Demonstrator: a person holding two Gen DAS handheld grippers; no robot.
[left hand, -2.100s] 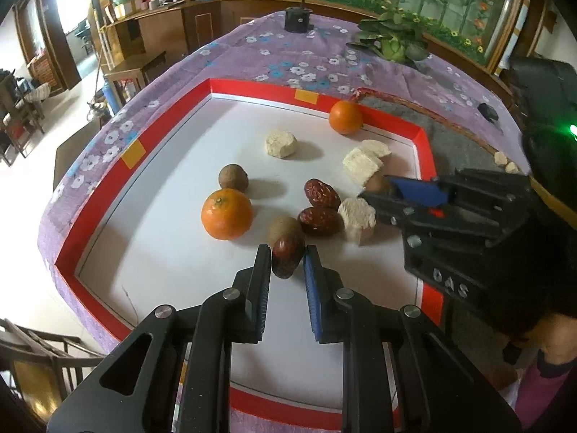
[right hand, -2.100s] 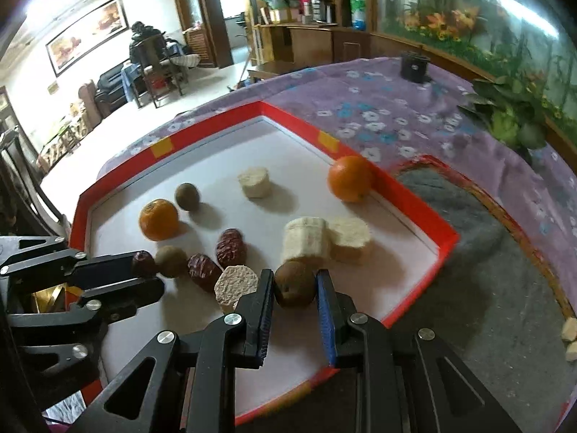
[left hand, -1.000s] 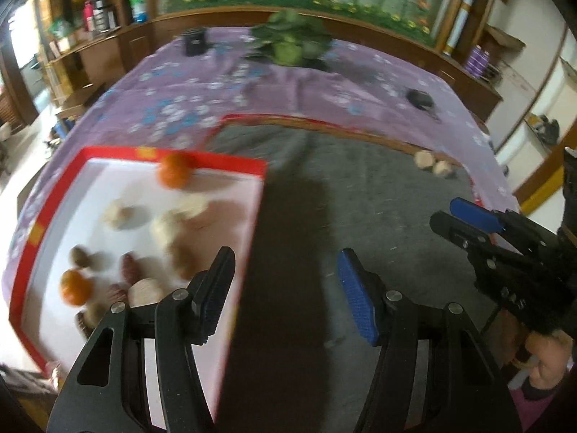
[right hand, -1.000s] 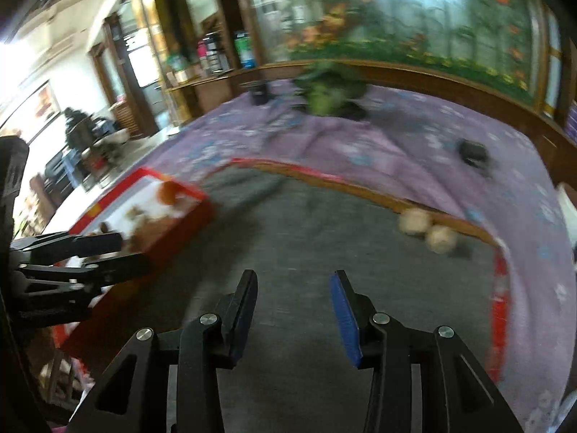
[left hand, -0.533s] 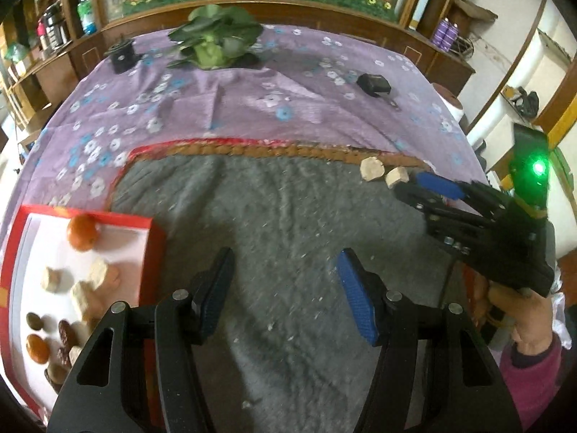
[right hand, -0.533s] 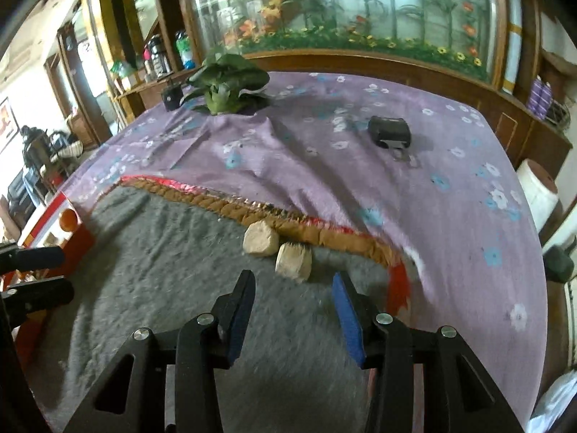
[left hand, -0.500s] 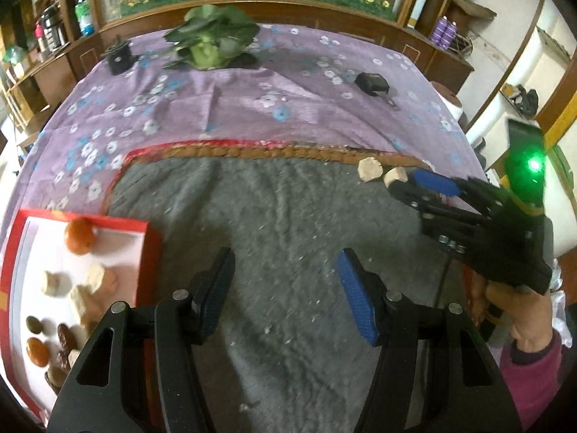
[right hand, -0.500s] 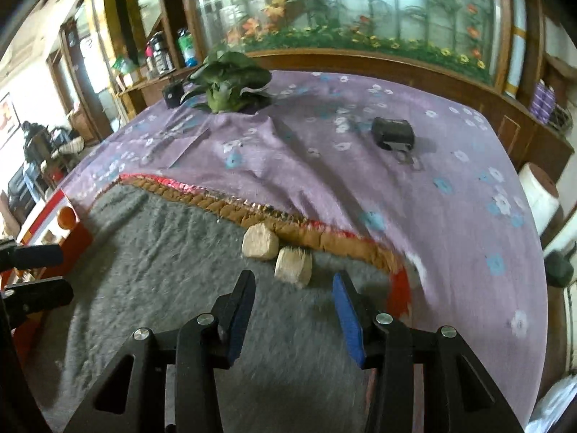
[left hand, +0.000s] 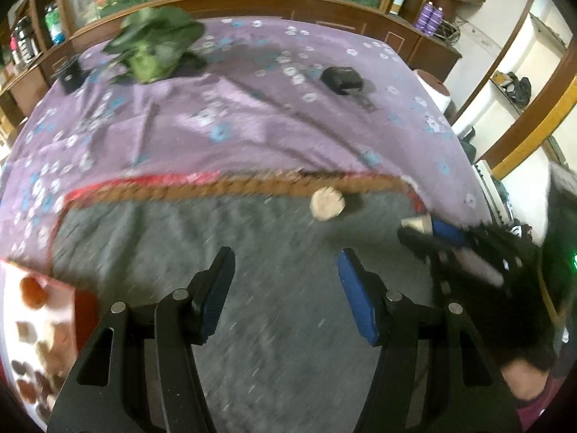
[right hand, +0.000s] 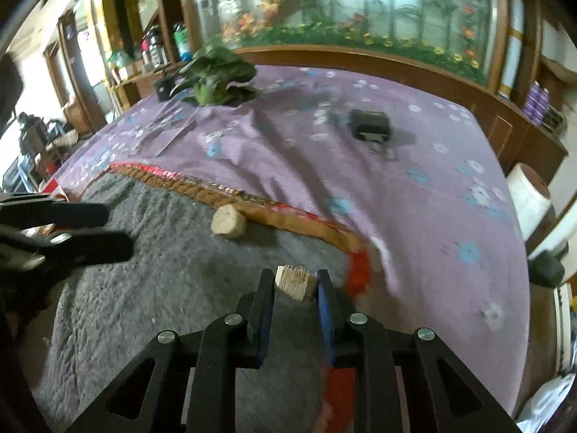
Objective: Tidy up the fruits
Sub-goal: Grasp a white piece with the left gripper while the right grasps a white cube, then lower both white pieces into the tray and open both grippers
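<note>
Jaws of the right gripper (right hand: pixel 294 285) are pinched on a pale fibrous chunk (right hand: pixel 295 283), held near the right corner of the grey mat (right hand: pixel 144 288), just inside its braided border (right hand: pixel 288 216). A second pale chunk (right hand: pixel 228 222) lies against that border, apart from the held one. Jaws of the left gripper (left hand: pixel 285 288) are spread wide above bare mat, nothing between them. Only the left wrist view shows the red-rimmed tray (left hand: pixel 84 306) at the mat's left edge, where an orange (left hand: pixel 33 290) and blurred brown fruits (left hand: pixel 34 382) are seen. The purple flowered cloth (right hand: pixel 414 198) covers the desk; a leafy plant (right hand: pixel 216 79) and a black object (right hand: pixel 371 124) rest toward its far edge.
</note>
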